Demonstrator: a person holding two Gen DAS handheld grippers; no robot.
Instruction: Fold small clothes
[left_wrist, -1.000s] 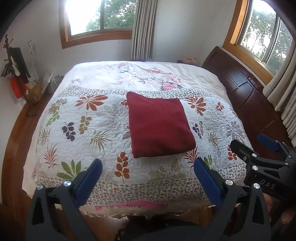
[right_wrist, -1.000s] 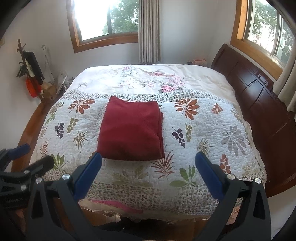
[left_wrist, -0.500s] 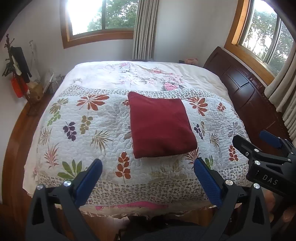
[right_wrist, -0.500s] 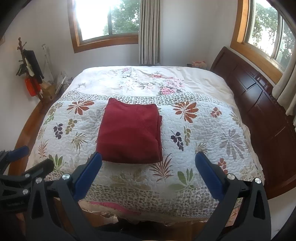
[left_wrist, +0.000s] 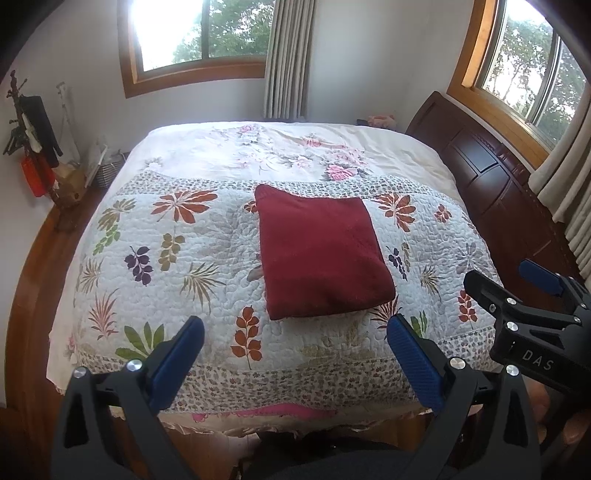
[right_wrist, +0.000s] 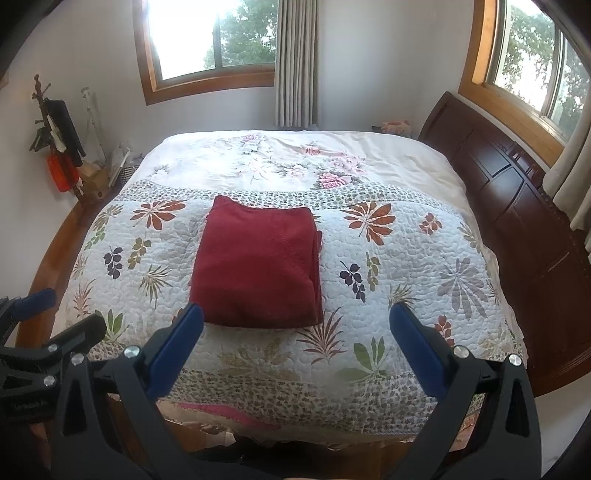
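Both left tongs (left_wrist: 295, 338) and right tongs (right_wrist: 295, 325) are hanging apart, gripping nothing. The folded cloth (left_wrist: 321, 258) is lying ahead on the bed (left_wrist: 166, 236), its underside hidden.

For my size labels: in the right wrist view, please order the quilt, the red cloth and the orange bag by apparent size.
1. quilt
2. red cloth
3. orange bag, though it lies farther from the camera, so its true size is unsure.

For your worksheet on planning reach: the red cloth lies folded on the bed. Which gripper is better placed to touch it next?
Probably the right gripper: its left finger sits at the red cloth's near edge. The left gripper is open too, but farther back.
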